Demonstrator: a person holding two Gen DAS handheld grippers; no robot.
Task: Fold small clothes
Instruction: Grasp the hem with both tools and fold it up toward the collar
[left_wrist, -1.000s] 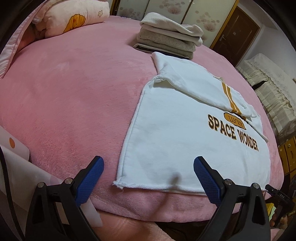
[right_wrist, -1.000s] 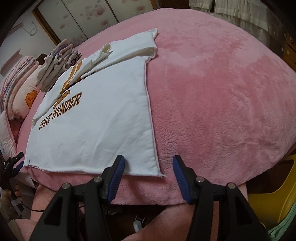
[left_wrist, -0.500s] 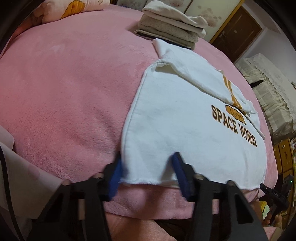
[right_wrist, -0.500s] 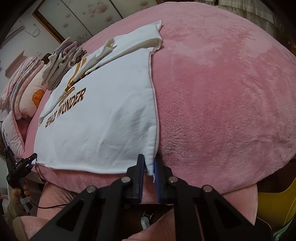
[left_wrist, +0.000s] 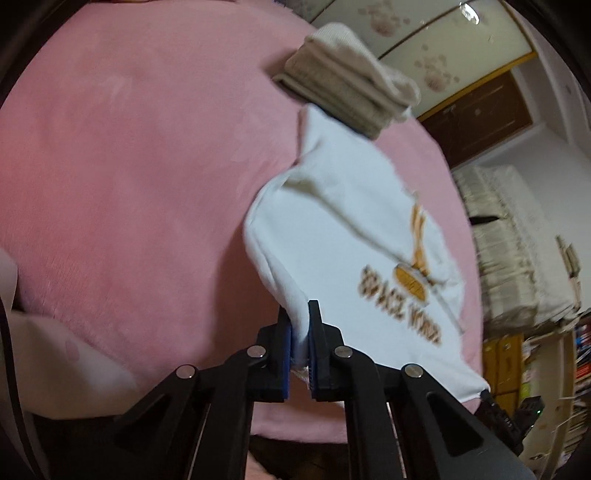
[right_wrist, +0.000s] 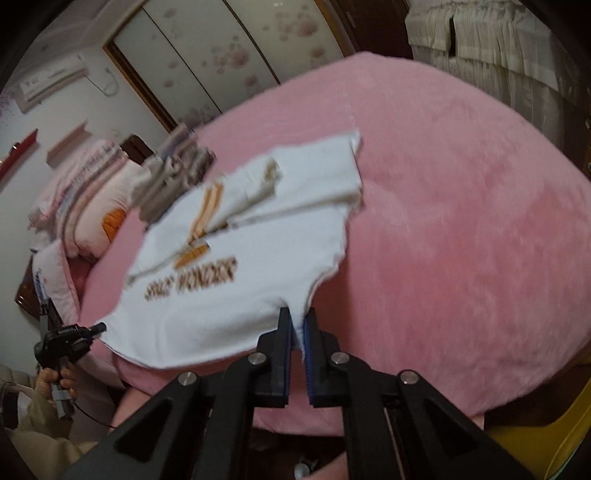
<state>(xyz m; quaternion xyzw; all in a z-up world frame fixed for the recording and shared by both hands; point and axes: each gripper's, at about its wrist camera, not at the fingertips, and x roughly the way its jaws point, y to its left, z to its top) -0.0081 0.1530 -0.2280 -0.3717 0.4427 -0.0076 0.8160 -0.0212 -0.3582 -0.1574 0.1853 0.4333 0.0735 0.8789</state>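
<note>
From the left wrist camera, the left gripper (left_wrist: 300, 325) is clenched on a bottom corner of the white T-shirt (left_wrist: 347, 236), a pinch of cloth squeezed between its blue pads (left_wrist: 286, 350). The held corner is raised off the pink bed (left_wrist: 129, 166), and the fabric slopes from it toward the far end, where the sleeves are folded in over the chest. The brown lettering on the front is smeared by motion blur and only partly readable. Beyond the shirt's collar end sits a stack of folded clothes (left_wrist: 347, 92); whether it touches the shirt cannot be told. The shirt's opposite bottom corner ends at a dark device at the right edge, mostly cut off by the frame. Pale cloth at the lower left is too blurred to identify.

From the right wrist camera, the right gripper (right_wrist: 297, 332) is likewise clamped on the shirt's (right_wrist: 240, 280) other bottom corner, with a narrow fold of white hem caught between its closed pads. The shirt lies on the bed (right_wrist: 461, 221), its hem lifted at the grip. At the far left the left gripper (right_wrist: 98, 326) appears small and dark, held in a hand (right_wrist: 55, 380); its hold on the cloth is hard to make out here. The folded stack (right_wrist: 170, 177) and a pink pillow (right_wrist: 99, 199) behind it are heavily blurred.
</note>
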